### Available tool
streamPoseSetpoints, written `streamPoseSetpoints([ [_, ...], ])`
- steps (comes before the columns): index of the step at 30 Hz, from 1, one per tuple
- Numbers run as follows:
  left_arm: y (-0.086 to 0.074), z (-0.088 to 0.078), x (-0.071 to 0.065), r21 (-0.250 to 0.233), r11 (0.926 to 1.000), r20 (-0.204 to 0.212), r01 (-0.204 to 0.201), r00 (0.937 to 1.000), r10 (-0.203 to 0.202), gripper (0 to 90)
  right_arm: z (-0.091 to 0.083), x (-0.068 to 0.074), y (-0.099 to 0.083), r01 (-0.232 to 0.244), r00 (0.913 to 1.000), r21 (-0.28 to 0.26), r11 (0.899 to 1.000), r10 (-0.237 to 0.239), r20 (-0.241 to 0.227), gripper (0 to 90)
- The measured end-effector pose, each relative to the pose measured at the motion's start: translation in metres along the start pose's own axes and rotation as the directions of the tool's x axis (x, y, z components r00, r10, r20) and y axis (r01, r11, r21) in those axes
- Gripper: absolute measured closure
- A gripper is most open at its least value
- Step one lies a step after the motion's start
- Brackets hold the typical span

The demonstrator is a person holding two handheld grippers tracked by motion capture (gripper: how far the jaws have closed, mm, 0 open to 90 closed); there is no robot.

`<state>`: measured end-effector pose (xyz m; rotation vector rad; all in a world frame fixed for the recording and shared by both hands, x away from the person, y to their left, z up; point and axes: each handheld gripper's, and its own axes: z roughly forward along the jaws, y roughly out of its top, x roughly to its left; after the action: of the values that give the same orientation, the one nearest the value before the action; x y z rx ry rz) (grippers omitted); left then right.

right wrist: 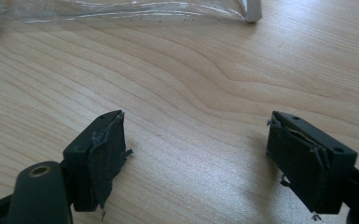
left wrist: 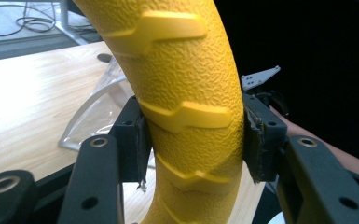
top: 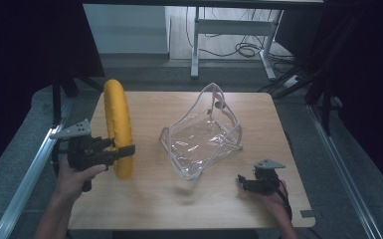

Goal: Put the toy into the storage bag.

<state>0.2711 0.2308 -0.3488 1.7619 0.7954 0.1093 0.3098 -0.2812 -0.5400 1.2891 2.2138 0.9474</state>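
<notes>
Yellow ring [top: 118,127], a thick textured hoop with raised chevron ribs, stands on edge near the left edge of the counter [top: 179,204], and the left tool [top: 122,151] has it clamped low on the side nearest the person. From the left gripper view the two black pads sit flat against either flank of the ring [left wrist: 189,116], with the tube filling the whole gap, so the hold looks square and full. The clear plastic bag [top: 201,134] lies slumped in the middle of the counter, its mouth propped up toward the far edge. The right tool [top: 251,183] rests close to the near right corner, its jaws spread wide with nothing but bare wood between them, and the bag's lower rim [right wrist: 121,11] lies just ahead of it.

I would judge the ring is meant for the bag. To do that well, keep the squeeze firm, since the pebbled skin gives grip but the round tube could roll between flat pads. Carry it high enough to clear the counter, and bring the right tool up to the bag's rim to hold the mouth open, because soft film will likely fold shut under the ring.
</notes>
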Motion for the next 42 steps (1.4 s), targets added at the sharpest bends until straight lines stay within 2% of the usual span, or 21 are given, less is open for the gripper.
streamPoseSetpoints([
  [12,0.016,0.008,-0.01,-0.043,0.9983,0.026,-0.041,0.9988,0.042,49.5,0.0,0.0,0.0,-0.001,1.0,0.001,1.0,0.001,-0.001,19.6],
  [20,0.027,0.014,-0.015,-0.062,0.9967,0.07,-0.052,0.996,0.057,49.5,0.0,0.0,0.0,0.0,1.0,0.001,1.0,0.0,0.0,19.6],
  [27,0.037,0.02,-0.023,-0.074,0.9942,0.09,-0.079,0.9923,0.086,49.6,0.0,0.0,0.0,-0.001,1.0,-0.001,1.0,0.001,0.0,19.6],
  [42,0.053,0.033,-0.032,-0.091,0.9913,0.122,-0.096,0.9868,0.106,49.6,0.0,0.0,0.0,-0.001,1.0,-0.001,1.0,0.001,0.0,19.5],
])
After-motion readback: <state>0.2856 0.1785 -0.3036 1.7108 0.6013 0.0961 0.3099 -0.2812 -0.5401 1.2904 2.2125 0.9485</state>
